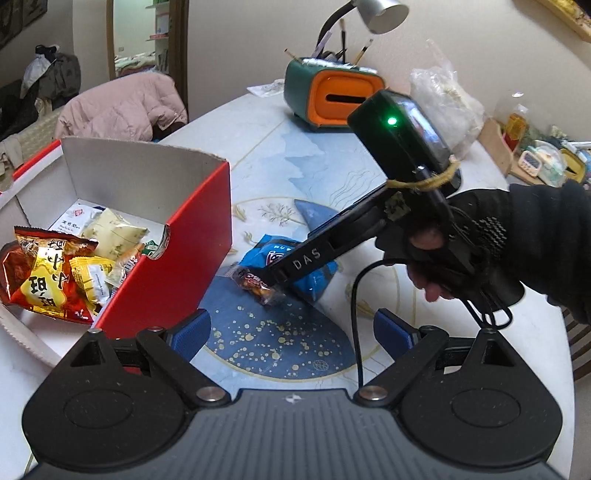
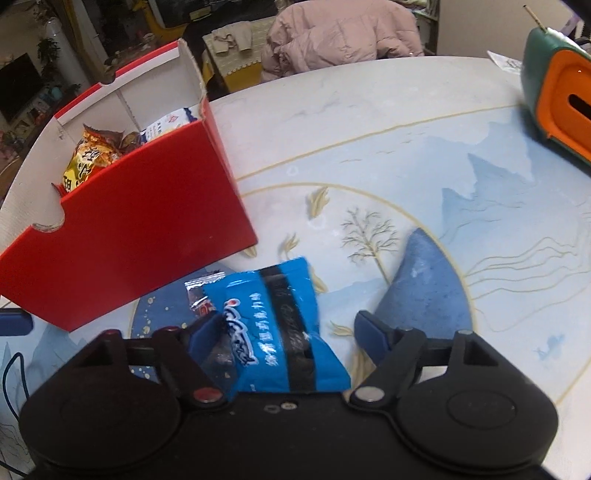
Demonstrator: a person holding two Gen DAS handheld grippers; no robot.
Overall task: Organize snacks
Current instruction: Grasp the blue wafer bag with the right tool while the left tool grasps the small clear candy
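A blue snack packet (image 2: 266,314) lies on the table just right of the red cardboard box (image 2: 129,240), partly over a small dark red wrapped candy (image 2: 201,295). My right gripper (image 2: 288,332) points down over the packet, which sits between its blue pads; the left pad is at the packet's edge and the right pad stands apart, so it is open. In the left wrist view the right gripper (image 1: 280,273) reaches onto the blue packet (image 1: 317,280) and the candy (image 1: 255,282). My left gripper (image 1: 293,332) hovers open and empty beside the box (image 1: 184,240), which holds several snack packets (image 1: 44,277).
A green and orange holder (image 1: 328,96) with brushes stands at the table's far side under a desk lamp (image 1: 380,14). A clear plastic bag (image 1: 443,96) lies to its right. A black cable (image 1: 356,314) hangs from the right hand. A pink jacket (image 2: 340,37) drapes over a chair beyond the table.
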